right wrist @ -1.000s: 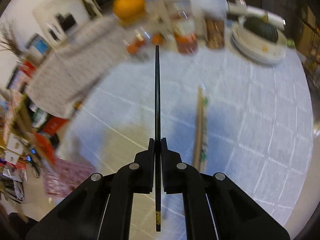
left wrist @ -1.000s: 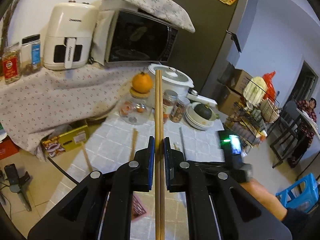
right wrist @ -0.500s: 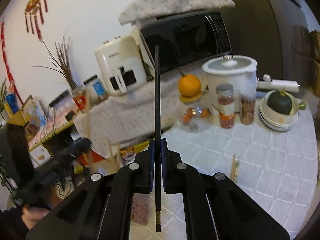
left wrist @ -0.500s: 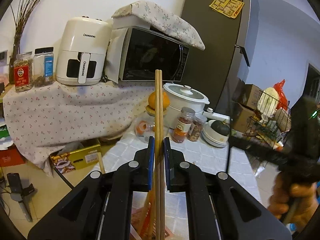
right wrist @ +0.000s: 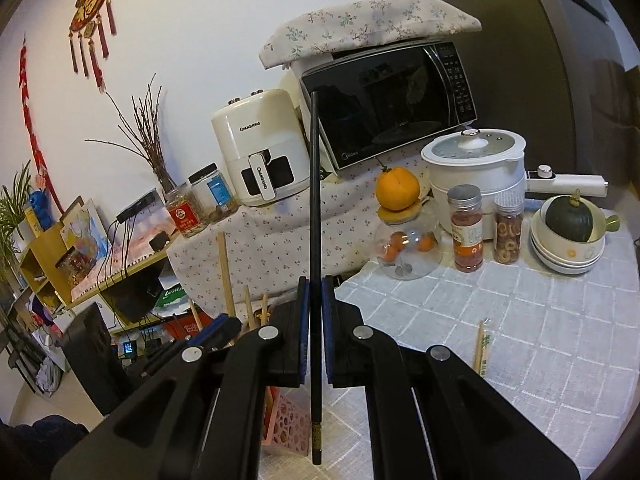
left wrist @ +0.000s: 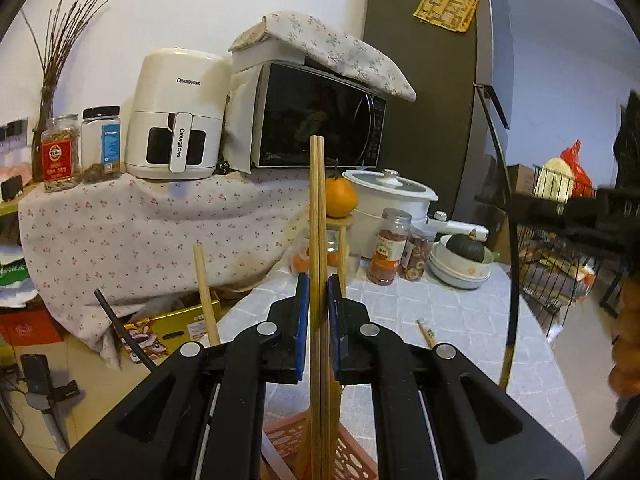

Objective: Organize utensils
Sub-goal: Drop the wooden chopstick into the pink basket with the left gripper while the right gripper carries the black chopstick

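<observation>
Holding a pair of wooden chopsticks [left wrist: 319, 248] upright, the left gripper [left wrist: 318, 312] has its jaws clamped on them with their lower ends right over the pink basket [left wrist: 316, 450] at the near edge of the desk [left wrist: 460, 320]. Right gripper [right wrist: 315, 320], jaws clamped on a single black chopstick [right wrist: 315, 200], also vertical, sits right of the basket [right wrist: 286, 424]. Versus a second ago, both sticks have swung from lying flat over the desk to vertical, closing on the basket; left is nearer.
</observation>
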The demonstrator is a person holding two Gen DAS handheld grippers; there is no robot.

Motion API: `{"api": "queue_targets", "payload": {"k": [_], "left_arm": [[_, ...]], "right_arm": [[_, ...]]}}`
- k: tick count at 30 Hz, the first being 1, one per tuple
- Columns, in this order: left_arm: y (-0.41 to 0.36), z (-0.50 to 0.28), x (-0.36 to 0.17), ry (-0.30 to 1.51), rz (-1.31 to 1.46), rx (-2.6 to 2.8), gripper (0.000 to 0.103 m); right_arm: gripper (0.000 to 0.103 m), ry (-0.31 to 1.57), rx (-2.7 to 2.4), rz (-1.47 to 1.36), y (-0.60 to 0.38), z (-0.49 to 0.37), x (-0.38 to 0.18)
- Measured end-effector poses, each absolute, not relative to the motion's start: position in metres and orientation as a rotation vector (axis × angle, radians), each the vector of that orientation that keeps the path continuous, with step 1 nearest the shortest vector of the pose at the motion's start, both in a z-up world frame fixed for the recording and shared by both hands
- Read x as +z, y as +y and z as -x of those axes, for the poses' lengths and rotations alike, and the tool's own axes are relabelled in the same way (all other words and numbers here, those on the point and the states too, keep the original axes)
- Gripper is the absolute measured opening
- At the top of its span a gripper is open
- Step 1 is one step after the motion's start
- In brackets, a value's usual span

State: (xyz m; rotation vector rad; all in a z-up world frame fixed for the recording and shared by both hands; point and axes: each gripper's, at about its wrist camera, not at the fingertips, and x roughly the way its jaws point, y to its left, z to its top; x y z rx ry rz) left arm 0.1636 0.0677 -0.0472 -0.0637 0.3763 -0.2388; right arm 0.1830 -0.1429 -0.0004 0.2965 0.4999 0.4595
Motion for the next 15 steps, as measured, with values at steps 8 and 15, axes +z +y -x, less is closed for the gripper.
{"api": "queue_targets", "payload": {"k": [8,15], "left_arm": [[0.068,-0.159,-0.068,0.397,0.045,-0.213,0.009],[0.072,-0.156,-0.070,0.497,0.060,-0.215,0.024]], "right_arm": [[0.006,0.480,0.467,-0.306,-0.143,-0.177,0.003],[0.006,0.470,0.466,-0.307,-0.141,-0.175,0.003]]}}
